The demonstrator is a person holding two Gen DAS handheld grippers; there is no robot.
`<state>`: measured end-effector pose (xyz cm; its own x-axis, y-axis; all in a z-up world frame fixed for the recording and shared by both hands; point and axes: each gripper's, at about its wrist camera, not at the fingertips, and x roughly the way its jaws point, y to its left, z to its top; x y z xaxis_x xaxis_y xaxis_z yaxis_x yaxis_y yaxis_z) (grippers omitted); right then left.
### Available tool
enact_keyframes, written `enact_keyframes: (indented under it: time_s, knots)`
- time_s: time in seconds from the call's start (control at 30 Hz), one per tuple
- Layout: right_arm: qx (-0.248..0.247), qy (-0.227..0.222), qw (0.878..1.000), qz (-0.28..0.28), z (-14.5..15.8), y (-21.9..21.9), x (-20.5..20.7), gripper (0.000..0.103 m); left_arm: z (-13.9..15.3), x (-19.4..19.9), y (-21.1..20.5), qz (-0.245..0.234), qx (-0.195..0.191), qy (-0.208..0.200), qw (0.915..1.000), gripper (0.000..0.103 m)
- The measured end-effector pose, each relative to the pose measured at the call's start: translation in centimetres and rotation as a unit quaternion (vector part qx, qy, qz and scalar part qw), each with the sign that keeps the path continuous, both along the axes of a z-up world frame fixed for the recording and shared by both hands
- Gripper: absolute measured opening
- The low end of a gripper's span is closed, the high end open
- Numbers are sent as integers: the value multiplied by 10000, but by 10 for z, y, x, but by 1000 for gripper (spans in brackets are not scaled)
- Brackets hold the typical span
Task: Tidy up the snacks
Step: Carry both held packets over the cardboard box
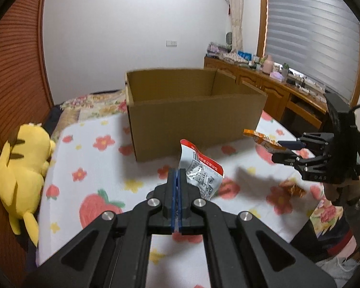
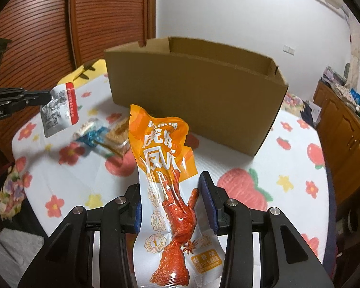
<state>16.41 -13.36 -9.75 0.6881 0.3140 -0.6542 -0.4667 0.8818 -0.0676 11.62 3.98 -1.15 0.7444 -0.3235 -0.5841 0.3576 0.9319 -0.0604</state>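
Left gripper (image 1: pixel 177 180): jaws closed flat together on the edge of a white-and-red snack packet (image 1: pixel 200 172), which hangs lifted off the bed.
Right gripper (image 2: pixel 171 199): its 2 jaws are clamped on the sides of an orange-and-white chicken-foot packet (image 2: pixel 165 168), held upright with the orange end on top.
Same grippers from the other side: the right gripper (image 1: pixel 282 150) shows at the right edge of the left wrist view with the orange packet (image 1: pixel 261 138) in it; the left gripper (image 2: pixel 45 97) enters the right wrist view from the left, holding the white-and-red packet (image 2: pixel 58 109).
Loose snacks: small wrapped pieces in blue and gold (image 2: pixel 103 138) lie on the sheet below the white-and-red packet; another brown wrapped piece (image 1: pixel 294 189) lies on the sheet near the right gripper.
Cardboard box (image 1: pixel 194 120): open-topped, upright on the bed beyond both grippers.
Bed sheet (image 1: pixel 96 168): white with strawberries and flowers.
Plush toy (image 1: pixel 21 168): yellow, lying at the bed's left edge.
Cabinet (image 1: pixel 271 88): wooden, along the window wall, its top cluttered.
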Motion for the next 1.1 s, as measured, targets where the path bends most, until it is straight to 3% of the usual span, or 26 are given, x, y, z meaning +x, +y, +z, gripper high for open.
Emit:
enact_keyframes:
  time_s: [0.6, 1.1]
  knots:
    - [64, -957, 9954, 76, 93, 16, 31, 40, 75, 67, -24, 57, 3, -786, 9969, 0]
    - [-265, -1144, 9931, 20, 102, 33, 57, 40, 82, 108, -30, 323, -1, -850, 9959, 0]
